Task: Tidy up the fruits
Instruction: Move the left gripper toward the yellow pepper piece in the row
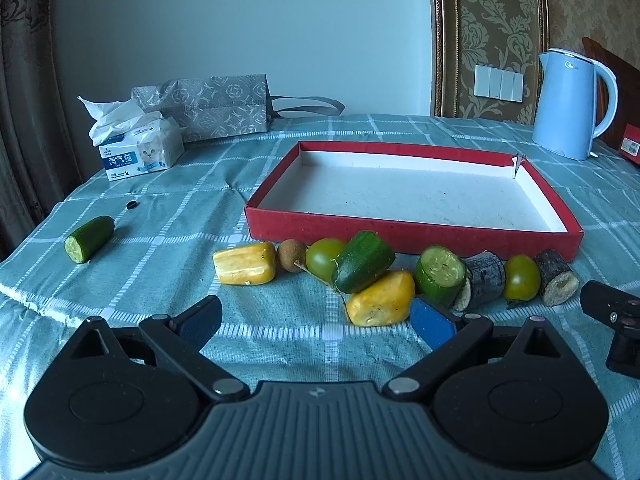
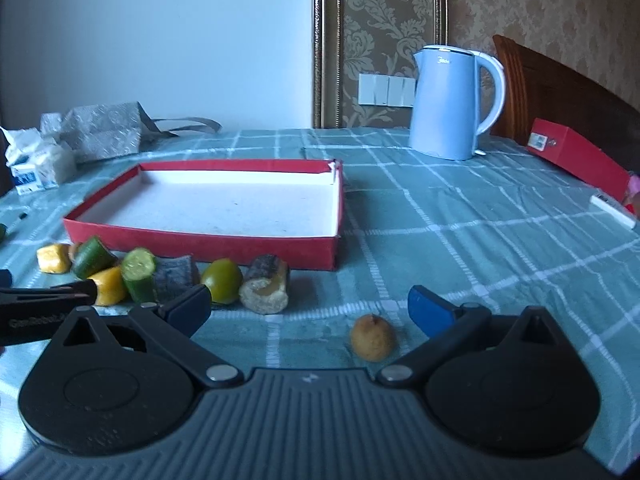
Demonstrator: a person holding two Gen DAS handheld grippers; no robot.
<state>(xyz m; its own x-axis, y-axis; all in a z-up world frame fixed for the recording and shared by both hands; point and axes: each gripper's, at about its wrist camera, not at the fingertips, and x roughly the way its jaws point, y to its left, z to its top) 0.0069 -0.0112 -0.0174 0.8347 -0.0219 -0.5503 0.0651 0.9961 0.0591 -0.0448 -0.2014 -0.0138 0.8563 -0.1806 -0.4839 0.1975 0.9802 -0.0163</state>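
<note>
**Both grippers wide open, nothing held, fruit lined up before the red tray**

Nearest the cameras, the left gripper (image 1: pixel 316 320) hovers over the teal checked tablecloth (image 1: pixel 160 248) on the tabletop with its blue-padded fingers (image 1: pixel 434 326) spread wide and holding nothing; the right-hand pad sits just beside a yellow fruit chunk (image 1: pixel 380 298). The right gripper (image 2: pixel 308 312) is likewise spread wide and empty, and a small brown round fruit (image 2: pixel 373 342) lies on the cloth between its fingers, closer to the right pad, touching neither.

Just beyond runs a row of cut pieces along the near wall of the shallow red cardboard tray with a white inside (image 1: pixel 412 236): a second yellow chunk (image 1: pixel 245 268), a small brown longan-like fruit (image 1: pixel 291 255), a green tomato (image 1: pixel 323 258), a dark green cucumber piece (image 1: pixel 364 262) leaning on the yellow chunk, another cucumber piece with its cut face up (image 1: pixel 440 276), a dark sugarcane segment (image 1: pixel 484 278), a second green tomato (image 1: pixel 521 278) and another sugarcane segment (image 1: pixel 557 282). The tray holds no fruit.

Off to the left, well apart from the row, lies a lone cucumber piece (image 1: pixel 89 238). Farther back stand a tissue pack (image 1: pixel 138 152), a grey patterned paper bag (image 1: pixel 216 106) and a light blue electric kettle (image 1: pixel 570 104).
</note>
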